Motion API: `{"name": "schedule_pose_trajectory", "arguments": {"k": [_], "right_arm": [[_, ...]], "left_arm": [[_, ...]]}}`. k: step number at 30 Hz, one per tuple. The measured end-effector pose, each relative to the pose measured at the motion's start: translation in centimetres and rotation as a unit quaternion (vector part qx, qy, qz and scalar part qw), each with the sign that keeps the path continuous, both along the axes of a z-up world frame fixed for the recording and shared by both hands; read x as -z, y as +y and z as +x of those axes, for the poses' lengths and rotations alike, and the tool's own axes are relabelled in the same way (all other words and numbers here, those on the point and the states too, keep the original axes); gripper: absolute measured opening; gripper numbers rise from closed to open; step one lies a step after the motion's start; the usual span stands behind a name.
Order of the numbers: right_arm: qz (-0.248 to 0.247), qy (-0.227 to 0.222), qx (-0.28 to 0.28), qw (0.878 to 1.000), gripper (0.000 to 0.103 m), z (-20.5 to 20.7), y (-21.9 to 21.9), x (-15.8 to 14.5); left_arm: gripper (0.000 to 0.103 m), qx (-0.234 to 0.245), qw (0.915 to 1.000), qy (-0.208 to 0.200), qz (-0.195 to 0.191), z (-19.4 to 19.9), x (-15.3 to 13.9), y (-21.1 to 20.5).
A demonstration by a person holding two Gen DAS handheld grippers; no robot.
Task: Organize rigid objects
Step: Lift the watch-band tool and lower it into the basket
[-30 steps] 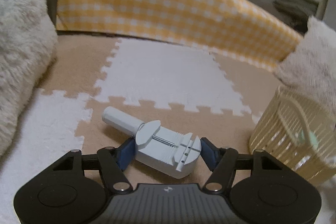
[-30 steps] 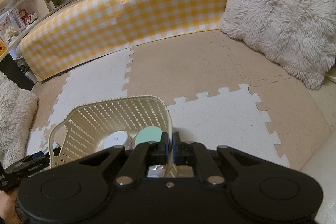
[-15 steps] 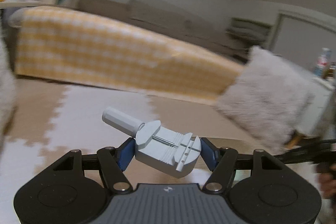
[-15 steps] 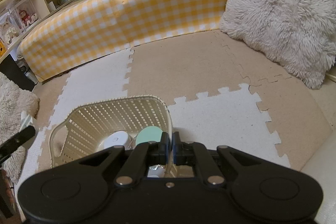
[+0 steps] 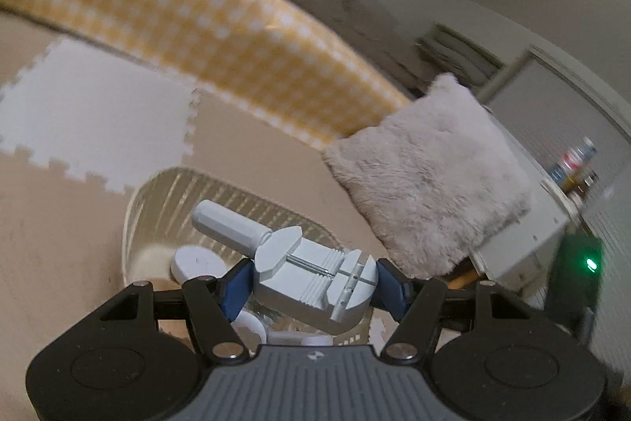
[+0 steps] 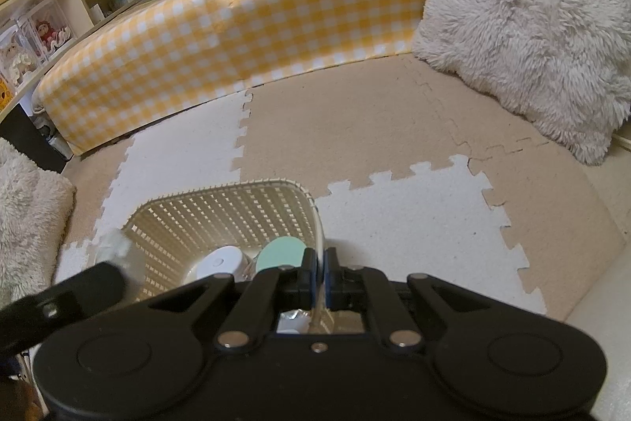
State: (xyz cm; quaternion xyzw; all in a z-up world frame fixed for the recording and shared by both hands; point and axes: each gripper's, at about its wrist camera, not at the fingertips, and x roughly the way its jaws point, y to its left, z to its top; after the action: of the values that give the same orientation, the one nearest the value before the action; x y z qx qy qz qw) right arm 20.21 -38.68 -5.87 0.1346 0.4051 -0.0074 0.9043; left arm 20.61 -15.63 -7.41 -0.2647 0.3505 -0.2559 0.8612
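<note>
- Left gripper (image 5: 311,289) pinched a pale grey plastic tool (image 5: 307,275) between its blue pads (image 5: 236,289), one pad on each side of the tool's blocky body.
- Tool's round handle stuck out up and to the left; a thin metal pin ran along the top of its body.
- In the left wrist view the tool hung in the air above the open top of the cream slatted basket (image 5: 157,200), not touching it.
- Inside the basket, below the tool: a white round container (image 5: 199,263) and other white pieces, too blurred to tell apart.
- Right gripper (image 6: 319,269) had its jaws pressed together on the thin right-hand wall of the basket (image 6: 221,219), near the rim.
- Right wrist view showed a mint-green disc (image 6: 282,253) and a white round container (image 6: 219,261) lying in the basket, close to the gripped wall.
- Basket stood on the beige and white puzzle-mat floor (image 6: 394,223).
- Yellow checked cushion (image 6: 244,38) ran along the back; a fluffy cream pillow (image 6: 528,22) leaned to the right of it.
- A black blurred piece of the left gripper (image 6: 67,296) showed beside the basket's left edge.
</note>
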Motion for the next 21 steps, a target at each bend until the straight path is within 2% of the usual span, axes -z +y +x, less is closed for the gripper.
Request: {"name": "schedule_pose_trajectory", "arguments": {"k": [7,11,16,21], "right_arm": [[0.007,0.001,0.002,1.000,0.004,0.1,-0.2,0.0],[0.011,0.002,0.003,1.000,0.005,0.1,-0.3,0.1],[0.013,0.003,0.003,1.000,0.004,0.1,-0.4,0.0],[0.014,0.003,0.003,1.000,0.004,0.1,-0.4,0.1]], "left_arm": [[0.067,-0.036,0.9982,0.021,0.043,2.1,1.1,-1.3],[0.067,-0.032,0.9964,0.023,0.076,3.0,1.4,-2.0],[0.069,-0.026,0.9953,0.032,0.087,3.5,1.6,-2.3],[0.089,-0.005,0.9959,0.028,0.085,3.1,1.3,-2.9]]}}
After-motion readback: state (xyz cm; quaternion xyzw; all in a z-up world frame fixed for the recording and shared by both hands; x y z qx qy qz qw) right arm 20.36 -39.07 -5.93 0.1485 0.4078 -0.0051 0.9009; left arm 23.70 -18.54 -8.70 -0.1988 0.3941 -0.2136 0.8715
